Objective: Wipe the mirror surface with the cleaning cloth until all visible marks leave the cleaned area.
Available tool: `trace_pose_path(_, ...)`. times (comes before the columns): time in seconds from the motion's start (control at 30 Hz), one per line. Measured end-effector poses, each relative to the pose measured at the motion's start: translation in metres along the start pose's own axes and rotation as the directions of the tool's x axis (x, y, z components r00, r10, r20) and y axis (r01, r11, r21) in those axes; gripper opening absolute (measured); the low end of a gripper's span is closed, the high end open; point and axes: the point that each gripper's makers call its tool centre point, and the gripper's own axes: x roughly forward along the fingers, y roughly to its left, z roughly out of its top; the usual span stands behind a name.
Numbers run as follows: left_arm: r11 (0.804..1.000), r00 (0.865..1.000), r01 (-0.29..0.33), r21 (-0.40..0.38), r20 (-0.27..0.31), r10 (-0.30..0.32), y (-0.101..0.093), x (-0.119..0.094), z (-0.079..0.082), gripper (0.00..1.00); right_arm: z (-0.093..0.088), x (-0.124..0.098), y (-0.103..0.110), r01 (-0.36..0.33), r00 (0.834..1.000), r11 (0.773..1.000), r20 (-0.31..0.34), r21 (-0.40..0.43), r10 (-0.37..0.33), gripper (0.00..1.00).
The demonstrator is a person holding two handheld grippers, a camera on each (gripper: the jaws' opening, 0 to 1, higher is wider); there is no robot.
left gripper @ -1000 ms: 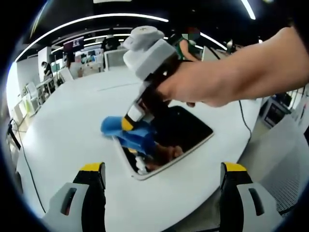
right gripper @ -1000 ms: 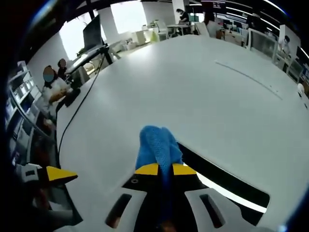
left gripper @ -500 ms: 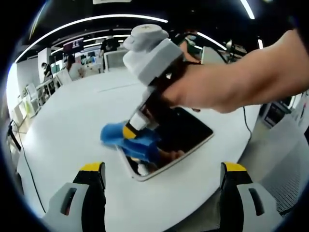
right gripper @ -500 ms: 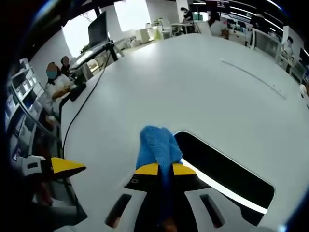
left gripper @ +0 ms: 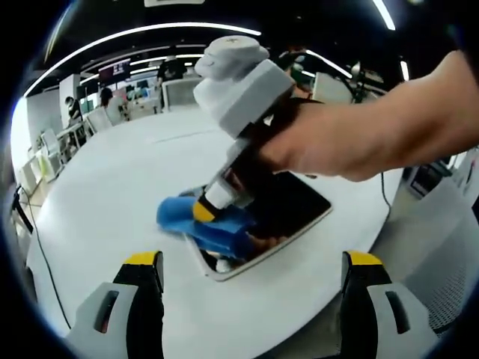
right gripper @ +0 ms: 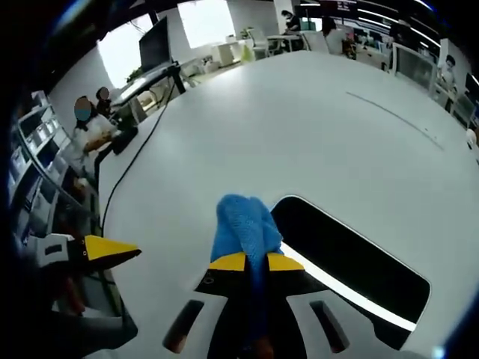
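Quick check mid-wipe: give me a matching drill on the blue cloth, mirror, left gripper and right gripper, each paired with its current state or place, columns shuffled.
Things:
1. blue cloth
2. mirror
3. left gripper
4. right gripper

States:
A. jaws wide apart, holding nothing
B. lies flat on the white table
C. pinched between shut jaws, pressed at the mirror's edge
D. jaws closed, held in a person's hand

Pairs: 1-C, 2-B, 3-A, 4-D

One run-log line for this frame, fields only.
right hand-held gripper: shut on blue cloth | cloth: on mirror near corner | left hand-held gripper: open, off the mirror | mirror: flat on white table
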Motion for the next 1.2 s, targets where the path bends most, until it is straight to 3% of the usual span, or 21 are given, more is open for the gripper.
trace_pose_path(0.7,1.0,1.0,-0.004,-0.003,-0.013,0.004,0.002,0.0,-0.005,1.0,-0.001,-0.001,-0.002,0.001,1.0,0.997,0.014,-0.075,0.0,0.02)
trace_pose_path(1.2,1.0,1.0,-0.009,0.0,-0.015,0.009,0.002,0.0,-0.004,1.0,-0.014,-0.014,-0.022,0.005,1.0,0.998,0.021,-0.059,-0.004,0.02)
